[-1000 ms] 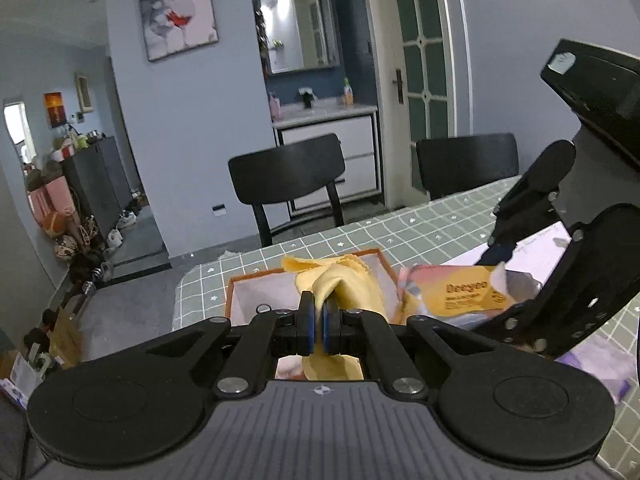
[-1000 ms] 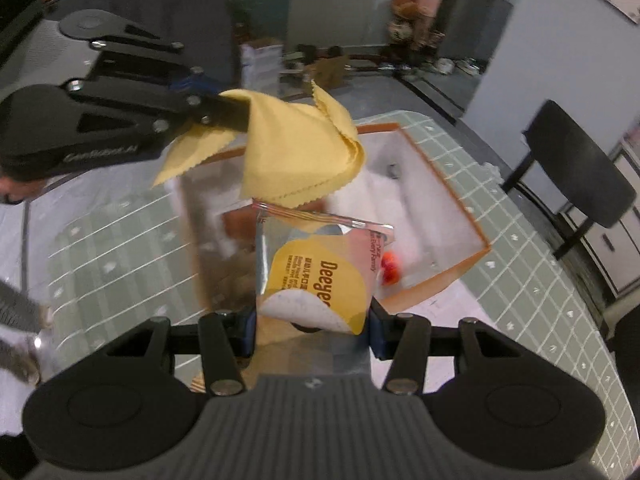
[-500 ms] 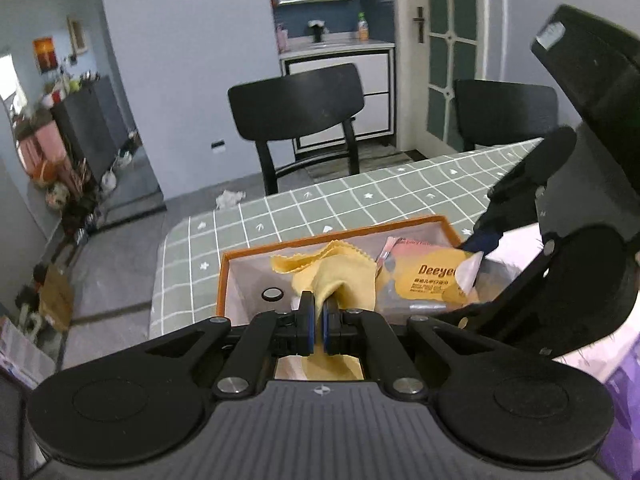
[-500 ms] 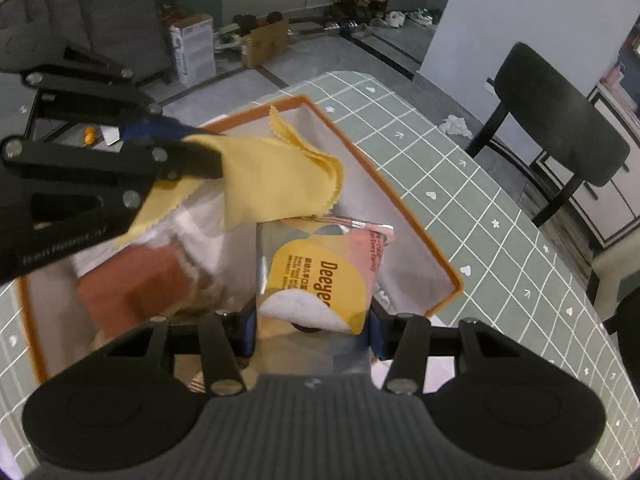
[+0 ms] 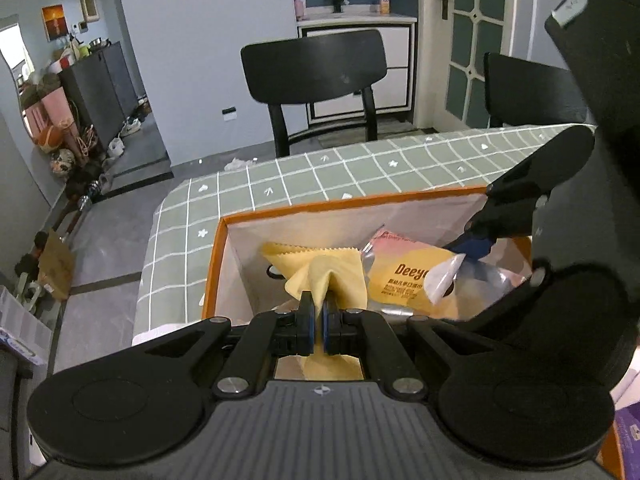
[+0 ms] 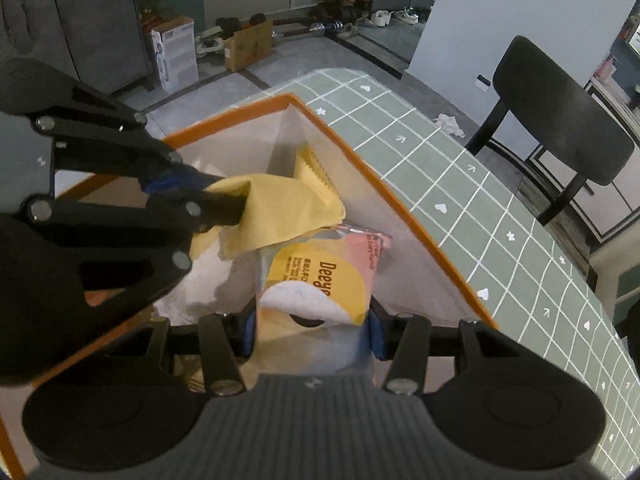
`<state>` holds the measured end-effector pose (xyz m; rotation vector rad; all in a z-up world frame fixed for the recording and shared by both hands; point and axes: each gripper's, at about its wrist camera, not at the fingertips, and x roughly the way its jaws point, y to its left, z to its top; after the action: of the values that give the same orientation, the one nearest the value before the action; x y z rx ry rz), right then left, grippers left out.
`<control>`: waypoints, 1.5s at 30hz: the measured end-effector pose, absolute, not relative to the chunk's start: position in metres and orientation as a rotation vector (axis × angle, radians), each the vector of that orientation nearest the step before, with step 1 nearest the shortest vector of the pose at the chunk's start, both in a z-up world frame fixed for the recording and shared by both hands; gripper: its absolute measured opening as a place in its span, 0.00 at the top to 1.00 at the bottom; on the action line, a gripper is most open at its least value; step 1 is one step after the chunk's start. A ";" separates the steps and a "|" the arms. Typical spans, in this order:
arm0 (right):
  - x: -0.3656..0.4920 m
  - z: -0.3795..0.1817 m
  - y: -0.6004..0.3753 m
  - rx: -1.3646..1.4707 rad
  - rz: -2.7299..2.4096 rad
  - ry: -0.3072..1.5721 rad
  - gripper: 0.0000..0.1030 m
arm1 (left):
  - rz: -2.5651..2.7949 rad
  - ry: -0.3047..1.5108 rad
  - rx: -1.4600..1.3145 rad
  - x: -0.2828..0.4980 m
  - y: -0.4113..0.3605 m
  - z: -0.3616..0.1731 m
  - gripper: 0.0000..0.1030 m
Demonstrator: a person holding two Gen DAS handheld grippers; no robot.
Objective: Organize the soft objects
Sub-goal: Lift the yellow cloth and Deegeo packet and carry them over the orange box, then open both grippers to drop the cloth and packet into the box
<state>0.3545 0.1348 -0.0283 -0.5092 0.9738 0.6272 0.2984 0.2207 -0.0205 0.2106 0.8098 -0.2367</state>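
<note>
My left gripper (image 5: 318, 320) is shut on a yellow cloth (image 5: 320, 268) and holds it inside an orange-rimmed box (image 5: 300, 210) with pale walls. The cloth also shows in the right wrist view (image 6: 276, 212), pinched in the left gripper (image 6: 236, 208). My right gripper (image 6: 312, 328) is shut on a soft yellow and pink "Deeyeo" tissue pack (image 6: 320, 276), held inside the same box (image 6: 360, 164) just right of the cloth. The pack shows in the left wrist view (image 5: 408, 280) under the right gripper's fingers (image 5: 476, 240).
The box stands near the corner of a green grid-patterned table (image 5: 320, 176). Black chairs (image 5: 316, 68) stand beyond the far edge. White soft material (image 6: 208, 280) lies in the box bottom. A purple item (image 5: 628, 440) sits at the right. Clutter lies on the floor.
Both grippers have gone down into the box, carrying the yellow cloth and the tissue pack with them. Both stay shut on their items.
</note>
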 end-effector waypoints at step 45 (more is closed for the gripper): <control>0.240 0.053 0.096 -0.457 0.641 0.789 0.04 | -0.171 0.731 0.166 0.184 0.208 0.053 0.61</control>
<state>0.2404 0.0961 0.0525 -0.4566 0.7885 0.6409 0.1837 0.2080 0.0531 0.1657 0.7308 -0.1711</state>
